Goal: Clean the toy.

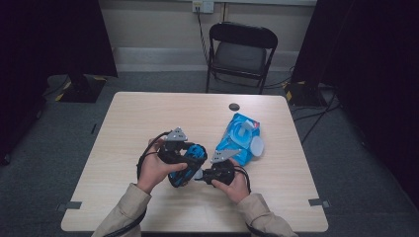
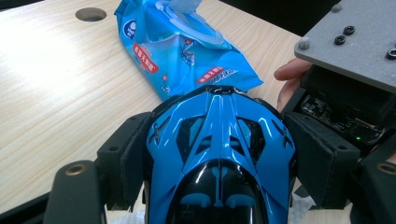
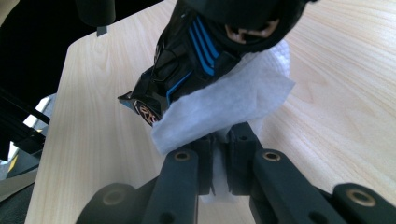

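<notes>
- I have the left gripper (image 1: pixel 190 165) held just above the table (image 1: pixel 148 118), near its front edge, its grey plate up and its jaws pointing toward 3 o'clock in the high view.
- Its jaws are clamped on the flanks of a blue and black toy car (image 2: pixel 219 154); in the left gripper view a pad presses each side of the body.
- My right gripper (image 1: pixel 202 174) sits just at 4 o'clock of the car, jaws pointing toward 9 o'clock at it.
- Its jaws are pinched tight on a white wet wipe (image 3: pixel 224 107); in the right gripper view the sheet fans out from the pads and lies against the car's dark underside.
- Both hands wrap their gripper bodies, beige sleeves coming in from 6 o'clock.
- A blue wet-wipe packet (image 1: pixel 240 138) lies at 1 o'clock of the car, its flap open, just behind the right gripper.
- A round cable hole (image 1: pixel 234 106) sits in the tabletop at 12 o'clock of the packet.
- A black folding chair (image 1: pixel 240 54) stands beyond the table's far edge.
- Count: two grippers, one car, one loose wipe, one packet, one chair.
</notes>
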{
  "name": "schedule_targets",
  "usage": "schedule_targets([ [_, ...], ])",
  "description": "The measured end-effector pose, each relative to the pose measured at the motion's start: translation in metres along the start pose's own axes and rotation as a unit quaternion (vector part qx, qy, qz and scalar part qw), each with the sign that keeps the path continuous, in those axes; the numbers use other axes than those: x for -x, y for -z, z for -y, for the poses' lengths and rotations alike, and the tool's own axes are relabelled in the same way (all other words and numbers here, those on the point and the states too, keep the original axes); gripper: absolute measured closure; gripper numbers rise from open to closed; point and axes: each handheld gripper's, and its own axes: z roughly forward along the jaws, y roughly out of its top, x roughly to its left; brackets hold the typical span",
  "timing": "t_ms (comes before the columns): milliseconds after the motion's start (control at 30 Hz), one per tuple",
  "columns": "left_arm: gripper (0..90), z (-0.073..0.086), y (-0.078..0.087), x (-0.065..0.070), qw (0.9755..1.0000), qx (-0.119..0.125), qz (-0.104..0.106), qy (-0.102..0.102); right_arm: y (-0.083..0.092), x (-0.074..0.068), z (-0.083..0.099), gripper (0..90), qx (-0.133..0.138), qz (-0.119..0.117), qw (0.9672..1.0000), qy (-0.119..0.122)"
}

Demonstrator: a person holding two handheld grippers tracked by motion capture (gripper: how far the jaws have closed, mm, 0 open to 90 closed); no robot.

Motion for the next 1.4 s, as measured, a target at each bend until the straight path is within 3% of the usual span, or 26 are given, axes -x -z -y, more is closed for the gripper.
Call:
schedule_targets([
  [700,26.2,-0.005,0.004,0.005,0.9999,0.011,0.01,-0.002,-0.003,0.002,0.004,83.5,-0.024,0.007,0.9997,0.003],
  [867,26.2,-0.001,0.01,0.002,1.0,0.005,0.004,-0.006,0.008,0.008,0.005,83.4,-0.02,0.019,0.9996,-0.001],
  [1400,26.2,0.024,0.03,-0.021,0.9993,-0.019,-0.028,0.015,0.048,0.024,0.006,83.5,-0.001,0.049,0.9987,-0.016],
])
